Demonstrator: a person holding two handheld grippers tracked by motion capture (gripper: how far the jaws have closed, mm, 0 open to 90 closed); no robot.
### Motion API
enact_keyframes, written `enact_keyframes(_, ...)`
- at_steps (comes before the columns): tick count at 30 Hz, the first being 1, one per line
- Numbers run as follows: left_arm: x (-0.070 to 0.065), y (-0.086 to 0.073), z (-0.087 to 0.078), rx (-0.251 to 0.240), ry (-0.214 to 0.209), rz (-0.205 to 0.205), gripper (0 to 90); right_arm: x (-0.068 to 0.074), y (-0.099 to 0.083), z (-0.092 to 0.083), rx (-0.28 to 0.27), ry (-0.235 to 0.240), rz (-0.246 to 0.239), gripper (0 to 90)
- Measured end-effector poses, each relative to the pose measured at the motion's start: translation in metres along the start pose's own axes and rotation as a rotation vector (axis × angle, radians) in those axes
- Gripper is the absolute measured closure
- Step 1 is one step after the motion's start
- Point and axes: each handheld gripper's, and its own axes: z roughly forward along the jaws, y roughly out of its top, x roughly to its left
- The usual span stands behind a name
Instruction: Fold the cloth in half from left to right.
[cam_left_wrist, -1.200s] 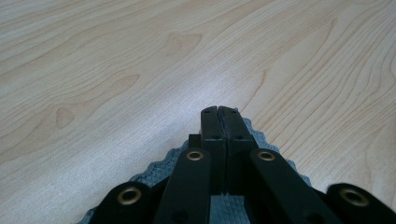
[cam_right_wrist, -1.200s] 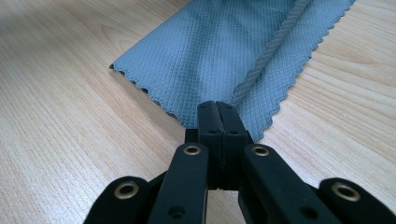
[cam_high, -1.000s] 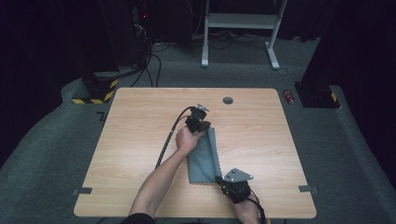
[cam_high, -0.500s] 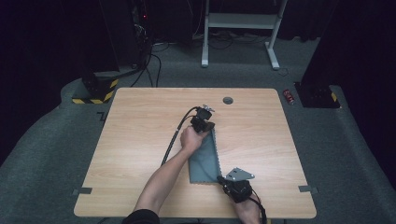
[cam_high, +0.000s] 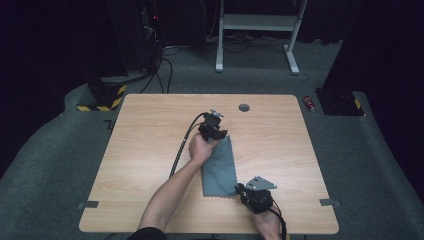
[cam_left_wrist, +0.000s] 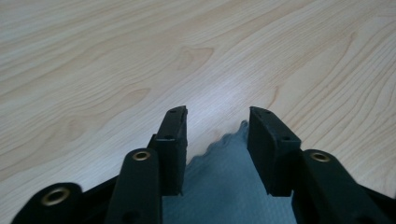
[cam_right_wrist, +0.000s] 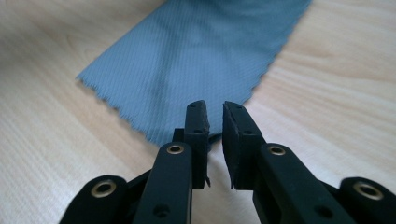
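cloth (cam_high: 220, 167): grey, flat on the counter (cam_high: 150, 130), centre of the high view, long side running up the frame
left gripper (cam_high: 216, 131): at the cloth's upper end; jaws have just been opening, now apart, cloth corner (cam_left_wrist: 233, 154) lying between them, unpressed
right gripper (cam_high: 243, 190): at the cloth's lower right corner; jaws slightly apart, cloth edge (cam_right_wrist: 196, 70) just ahead of them

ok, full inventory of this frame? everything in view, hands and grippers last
grey-blue pinked-edge cloth: 1, flat at table centre
light wooden table: 1, on grey carpet
round dark grommet: 1, far table edge
white metal stand: 1, behind table
small red thing: 1, floor by far right corner
left gripper: 1, black, jaws just opened over the cloth's far corner
right gripper: 1, black, jaws just parted slightly at the near corner
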Motion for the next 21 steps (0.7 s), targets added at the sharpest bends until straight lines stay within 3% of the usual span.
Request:
enact_keyframes(7,0.008,-0.037,-0.034,-0.026,-0.011,-0.04,53.1,-0.005,0.009,0.002,-0.012,0.012,-0.017,77.2)
enact_keyframes(13,-0.001,-0.075,-0.055,-0.024,-0.024,-0.045,50.2,-0.005,0.009,0.013,0.041,0.041,-0.049,74.1)
enact_keyframes(17,-0.01,-0.093,-0.067,-0.03,-0.005,-0.022,48.7,-0.007,0.007,0.017,0.058,0.041,-0.052,73.6)
enact_keyframes(21,-0.017,-0.104,-0.068,-0.004,0.053,0.027,48.1,-0.009,0.005,0.02,0.086,0.029,-0.073,74.4)
